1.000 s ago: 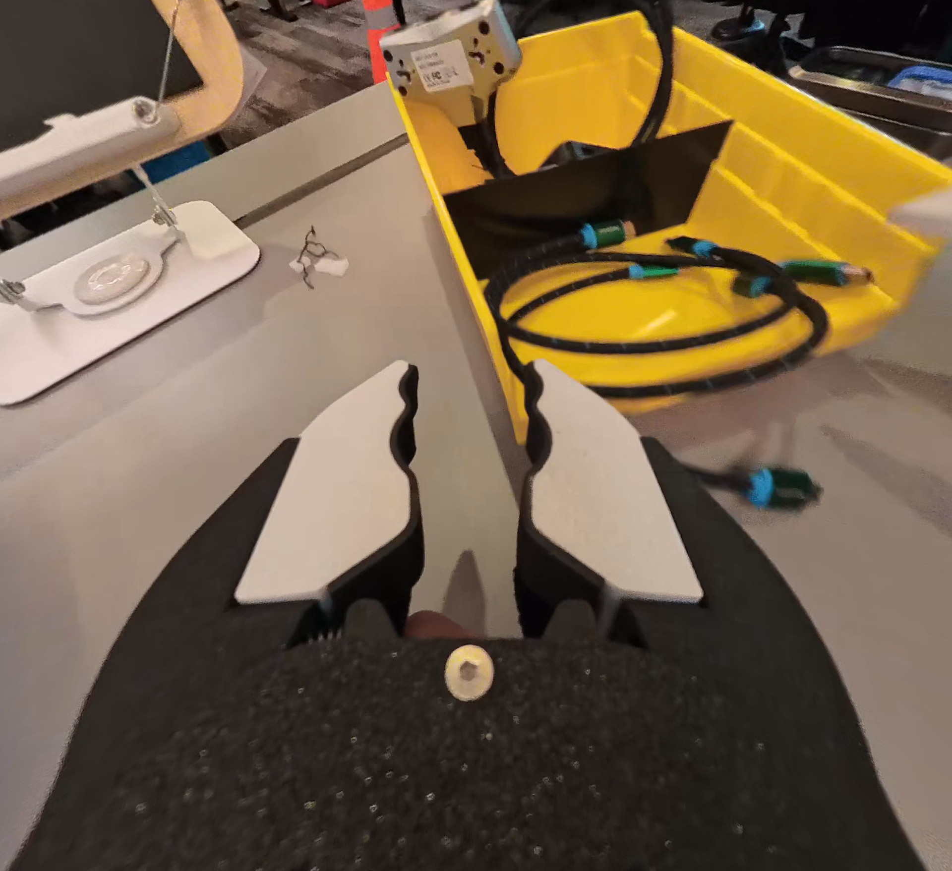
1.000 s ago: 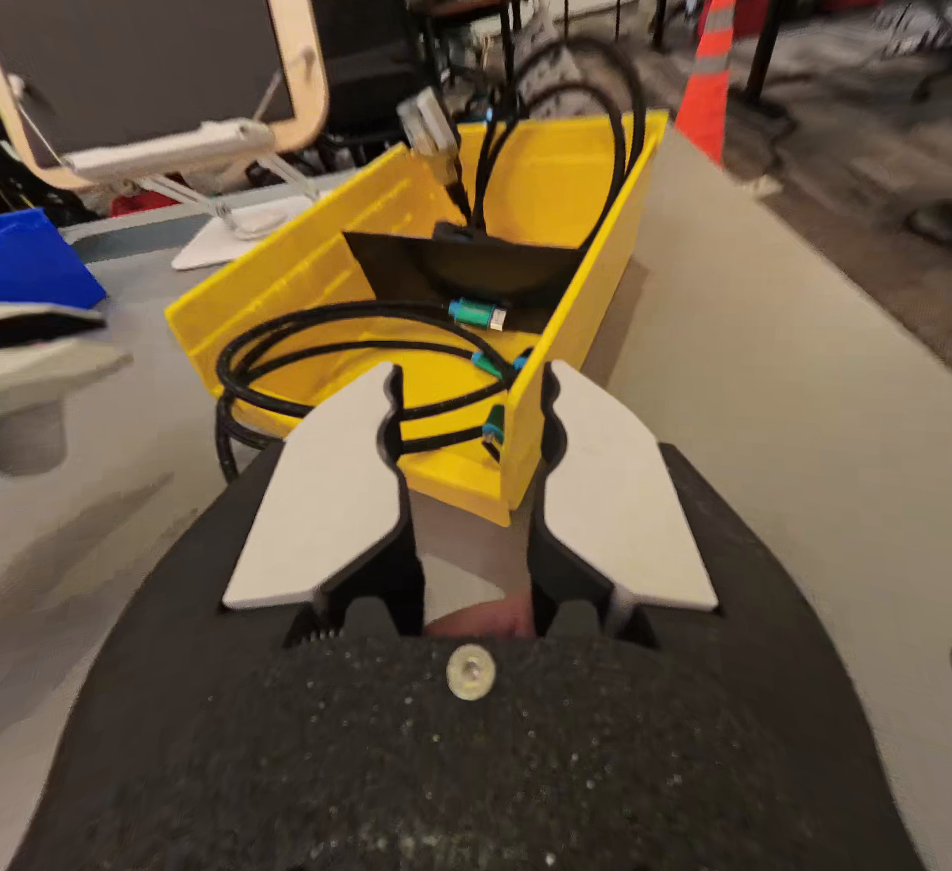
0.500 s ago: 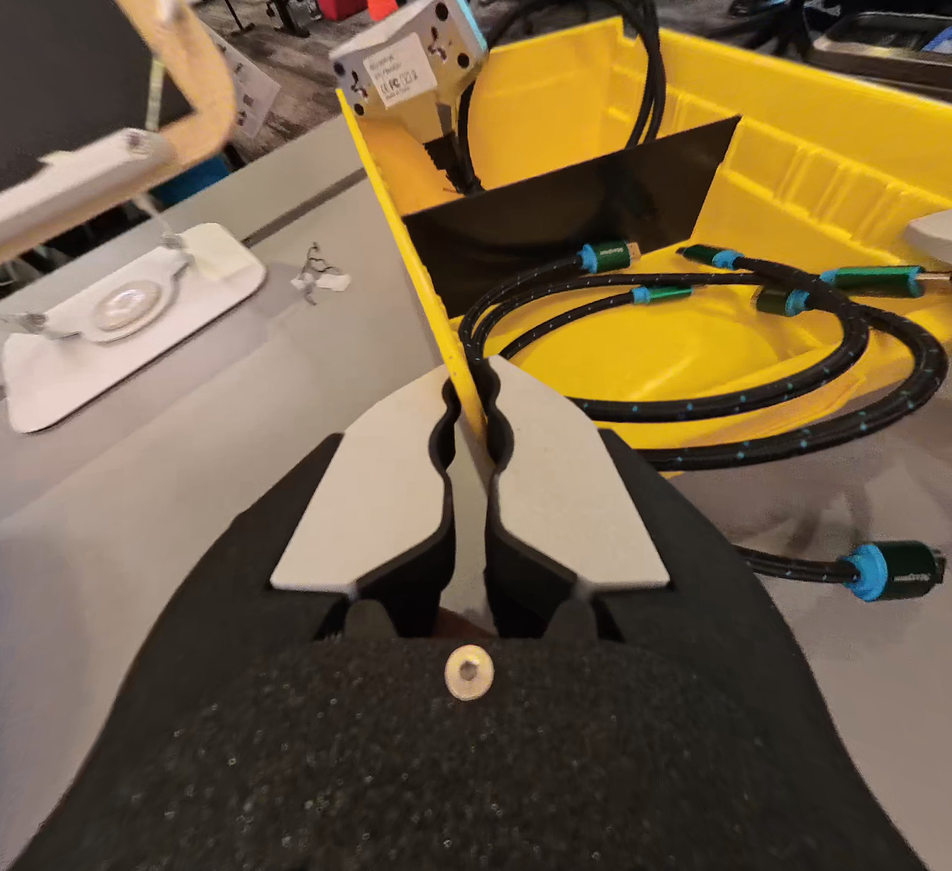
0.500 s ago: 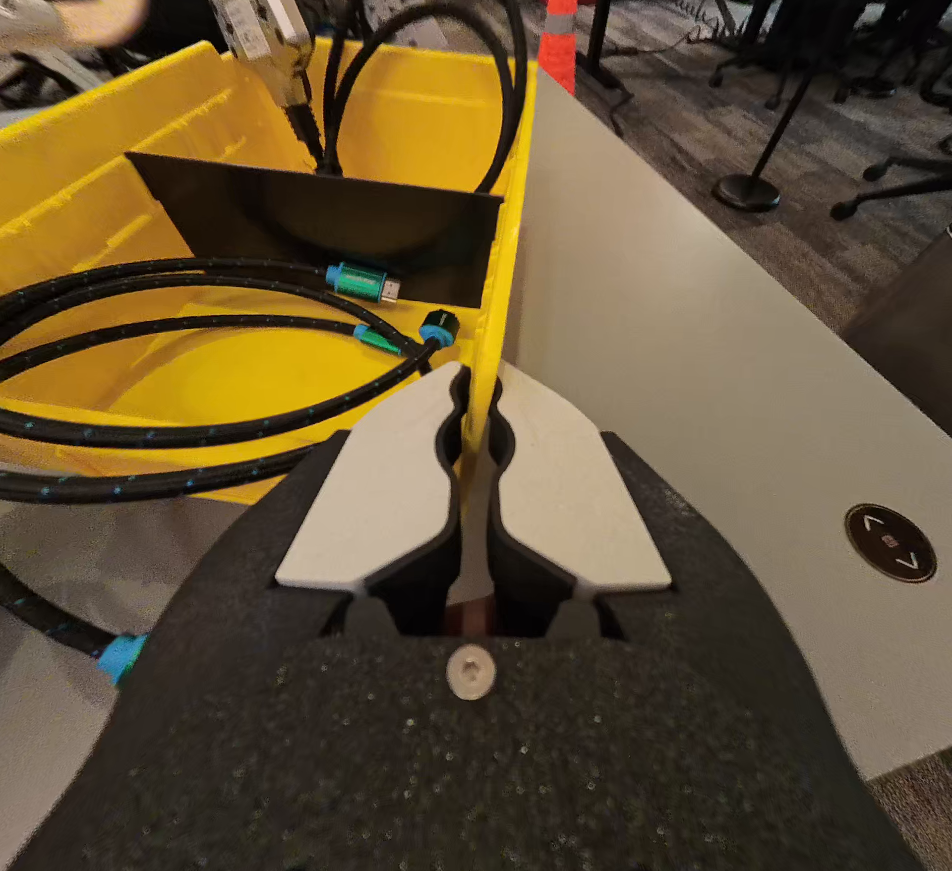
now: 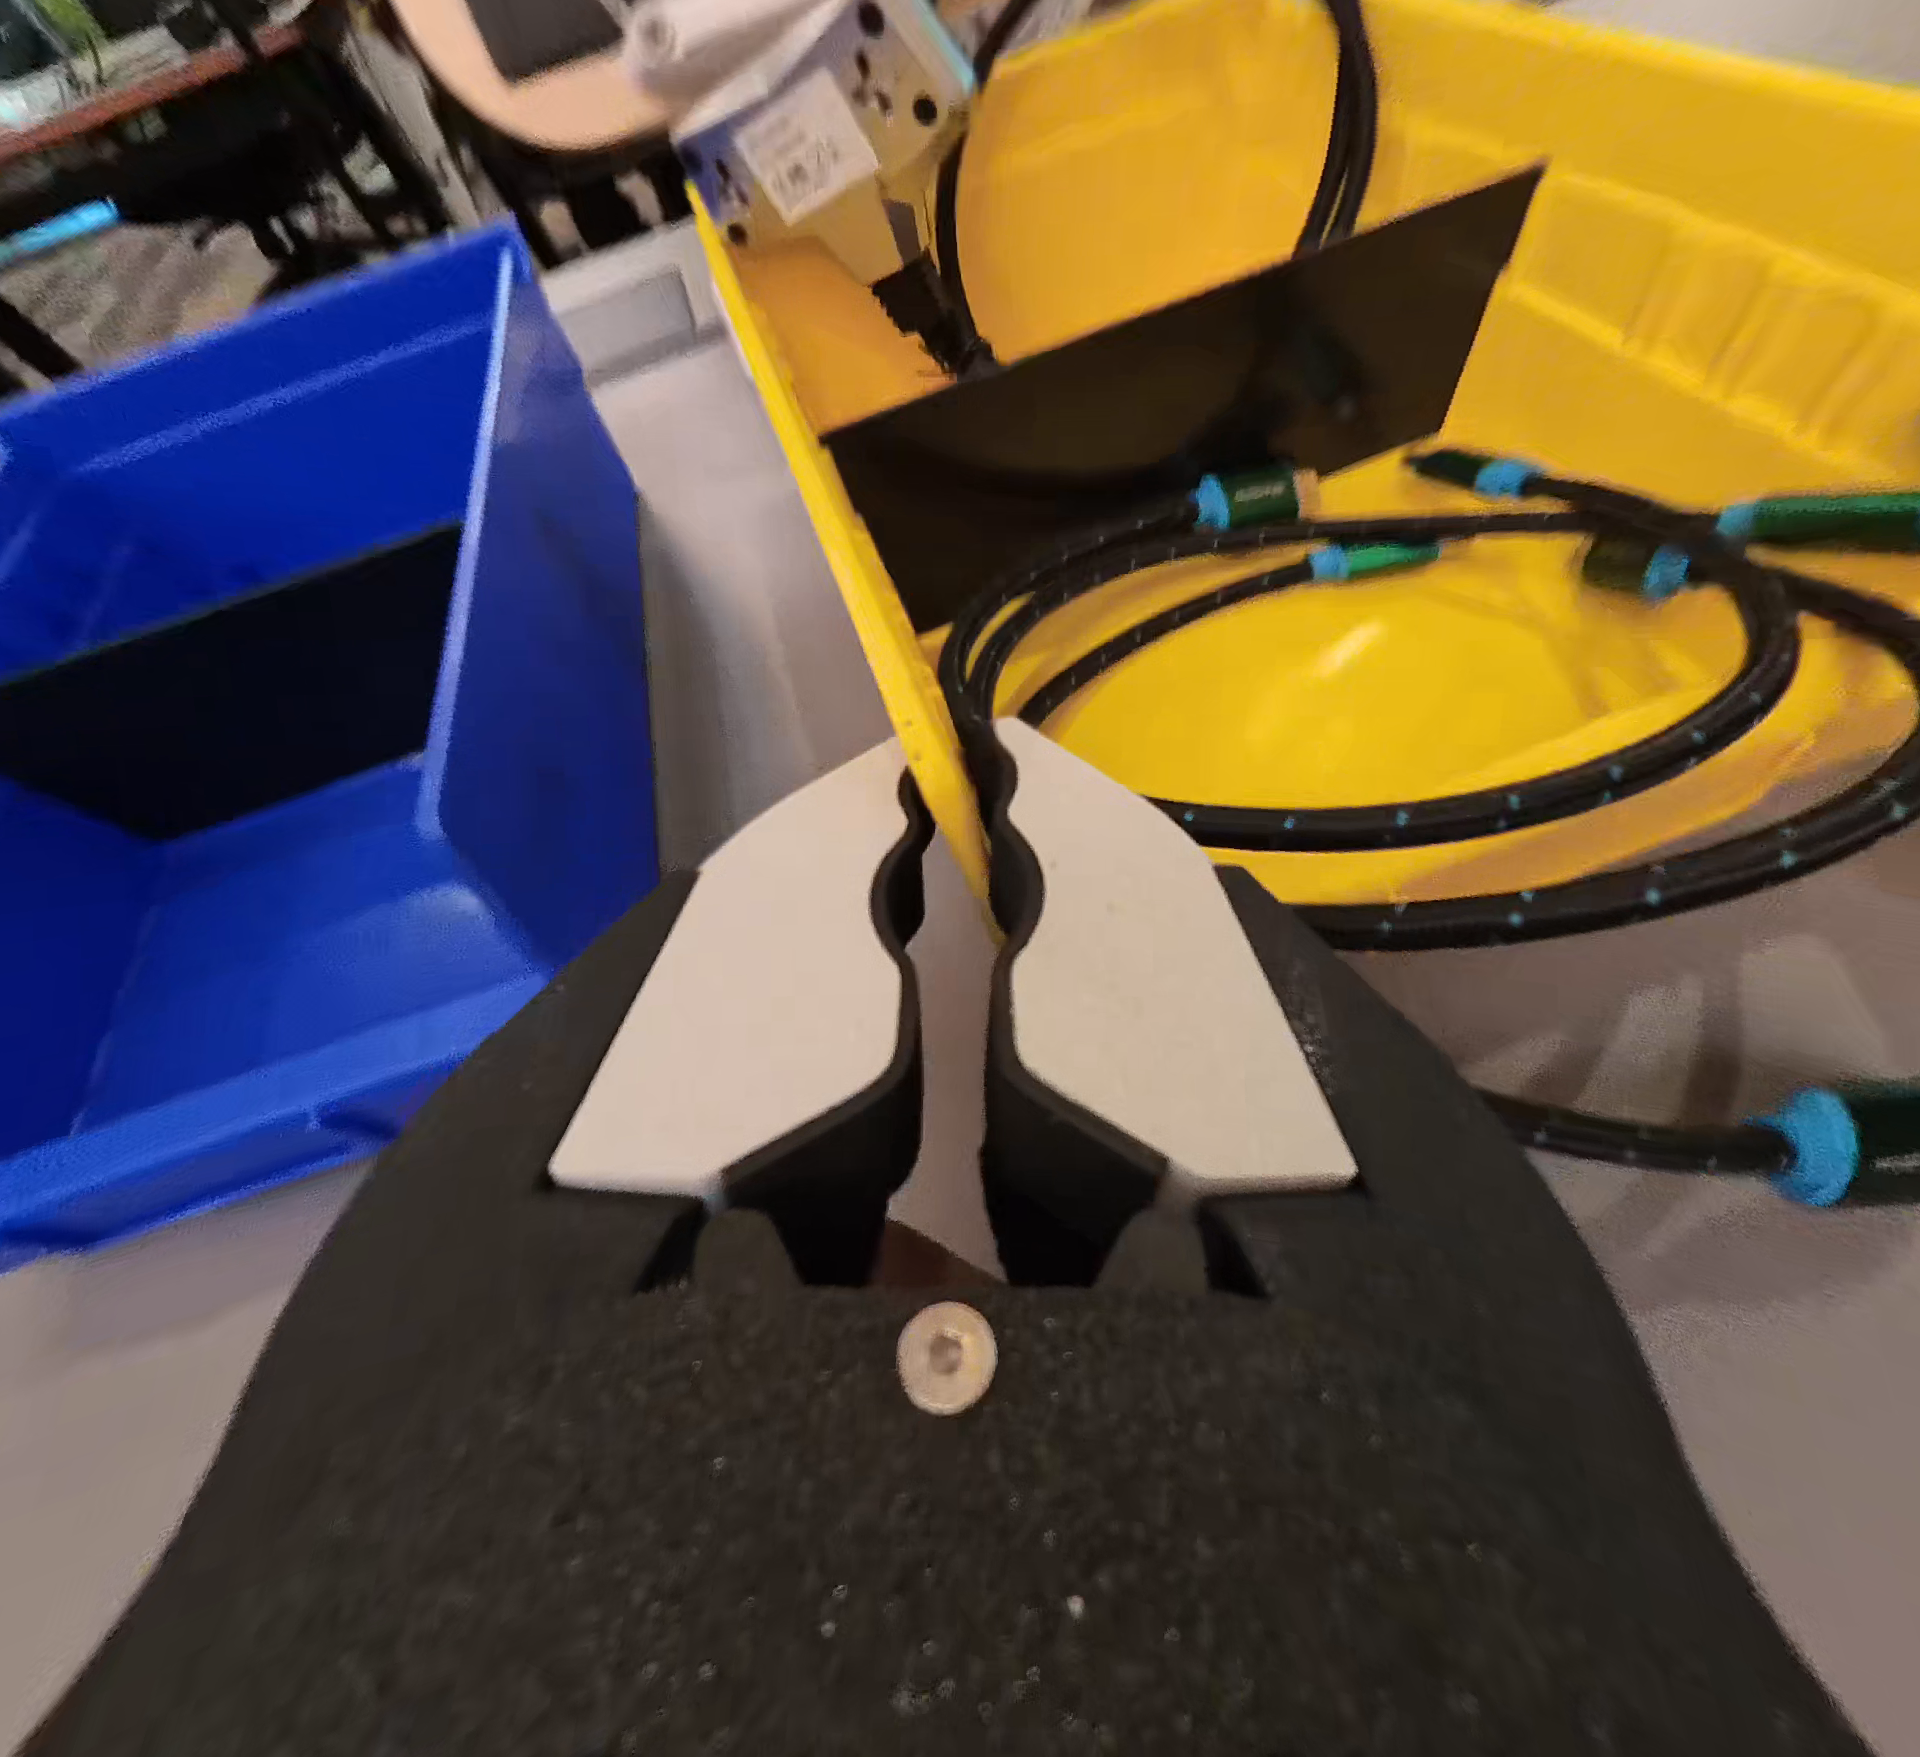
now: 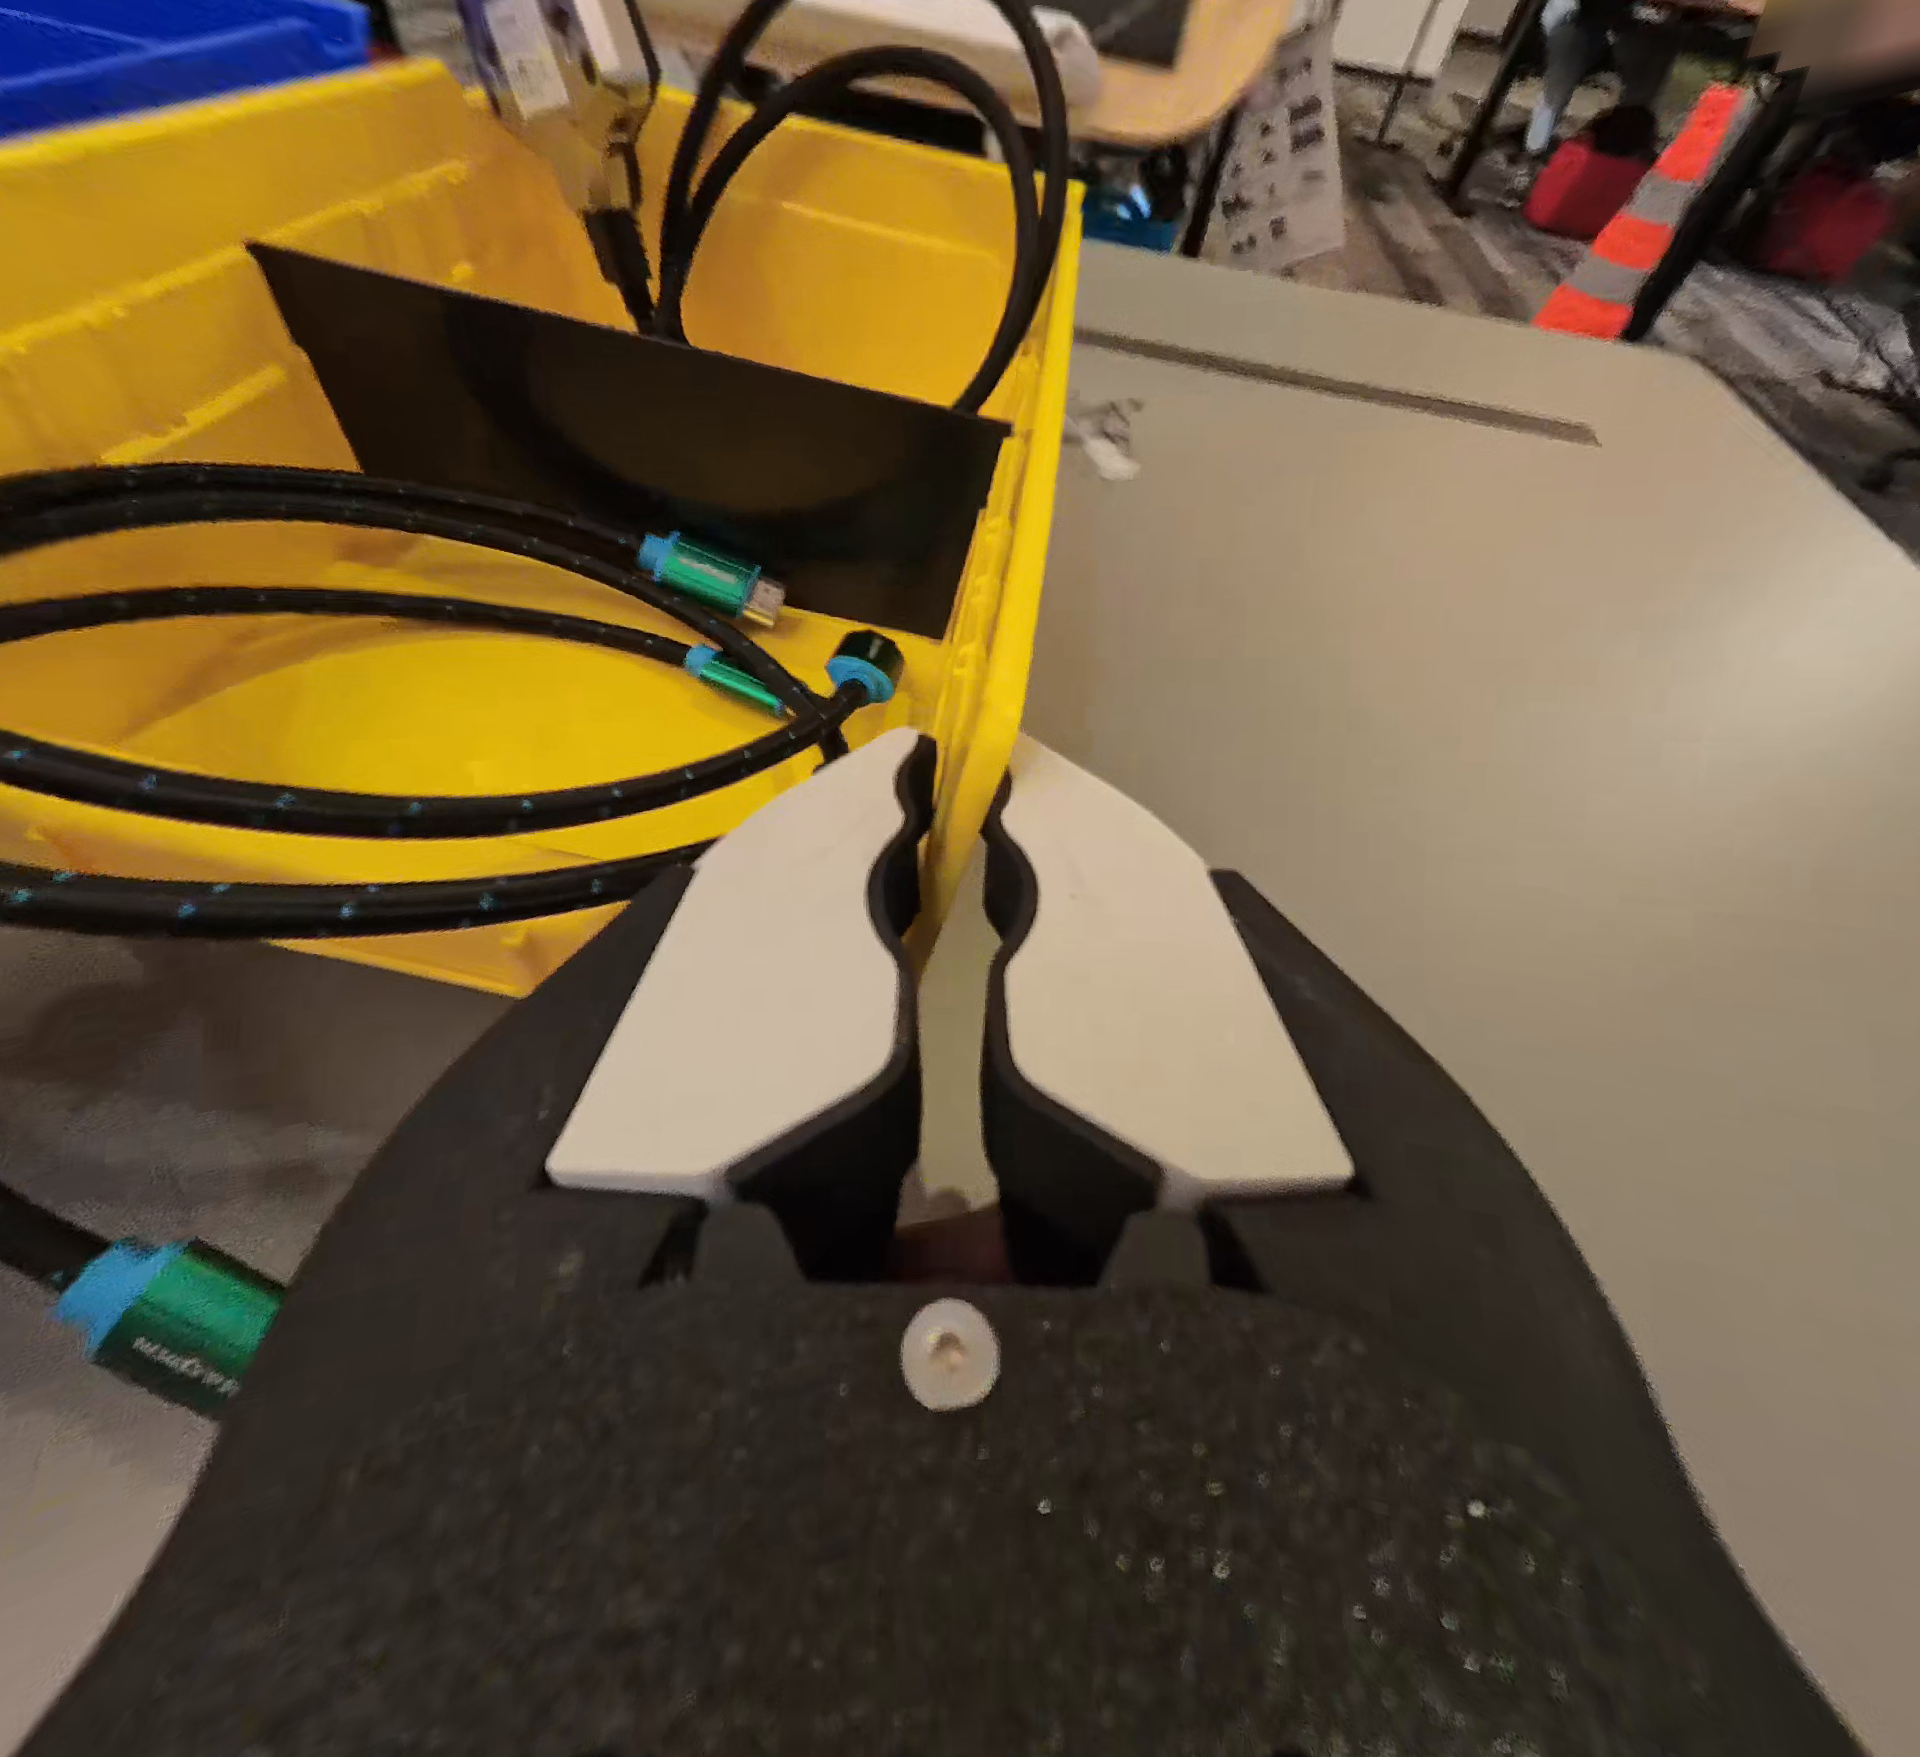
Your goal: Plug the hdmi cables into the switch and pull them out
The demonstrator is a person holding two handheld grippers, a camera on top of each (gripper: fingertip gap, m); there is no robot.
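Left wrist view: your left tool is nearly closed, its fingers pinching the near side wall of the yellow bin. Inside the bin, braided black HDMI cables lie coiled, green plugs with blue collars spread across the floor, and one cable end rests outside on the counter. The silver switch leans at the bin's back corner behind a black divider. A blue bin sits just left.

Right wrist view: your right tool clamps the bin's other side wall the same way. The switch stands tilted at the far left corner, thin black cables looping from it.
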